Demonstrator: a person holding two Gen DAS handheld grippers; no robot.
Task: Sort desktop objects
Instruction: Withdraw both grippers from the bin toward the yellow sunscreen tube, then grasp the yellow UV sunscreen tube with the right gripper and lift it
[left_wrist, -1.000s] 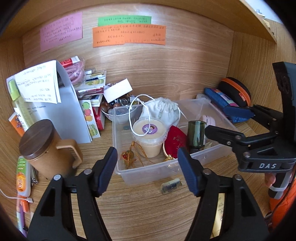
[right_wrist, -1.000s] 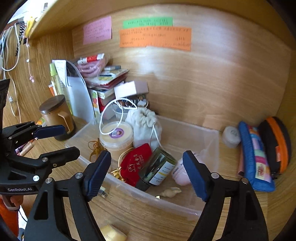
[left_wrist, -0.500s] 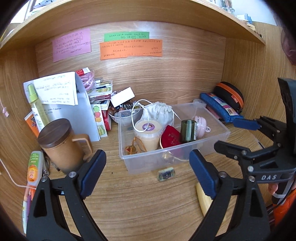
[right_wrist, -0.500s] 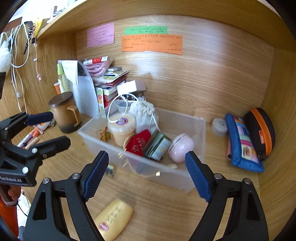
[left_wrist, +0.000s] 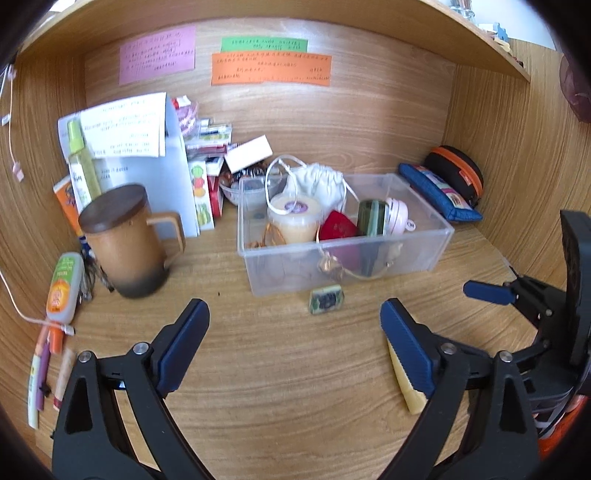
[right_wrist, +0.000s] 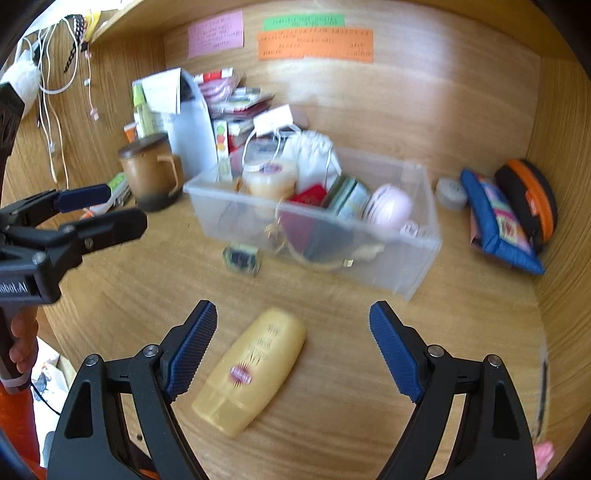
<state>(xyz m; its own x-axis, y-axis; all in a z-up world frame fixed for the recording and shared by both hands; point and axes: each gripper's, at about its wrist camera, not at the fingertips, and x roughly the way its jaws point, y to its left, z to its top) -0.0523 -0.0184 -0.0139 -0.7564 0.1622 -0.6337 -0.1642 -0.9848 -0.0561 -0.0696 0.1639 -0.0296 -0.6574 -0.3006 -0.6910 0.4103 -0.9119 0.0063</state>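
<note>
Overall, the desk (left_wrist: 280, 373) sits in a wooden alcove, walled at the far side, left and right, with a shelf overhead. Bare wood lies across the near half; clutter fills the far half. A clear plastic bin (left_wrist: 424, 251) stands centre-far, packed with small items; its near wall faces the open wood. Left of it stands a brown lidded mug (left_wrist: 125, 240), apart from the bin. A blue pouch (right_wrist: 495, 221) and a black-and-orange case (right_wrist: 528, 199) lean at the far right wall.

The left gripper (left_wrist: 291, 339) is spread wide and still opening, with nothing between its jaws; a small green-edged object (left_wrist: 325, 300) lies just beyond them, near the bin's front wall.

The right gripper (right_wrist: 291, 339) is spread wide and empty. A yellow bottle (right_wrist: 251, 369) lies flat on the wood between its fingers (right_wrist: 192, 350), nearer the left one, touching neither.
</note>
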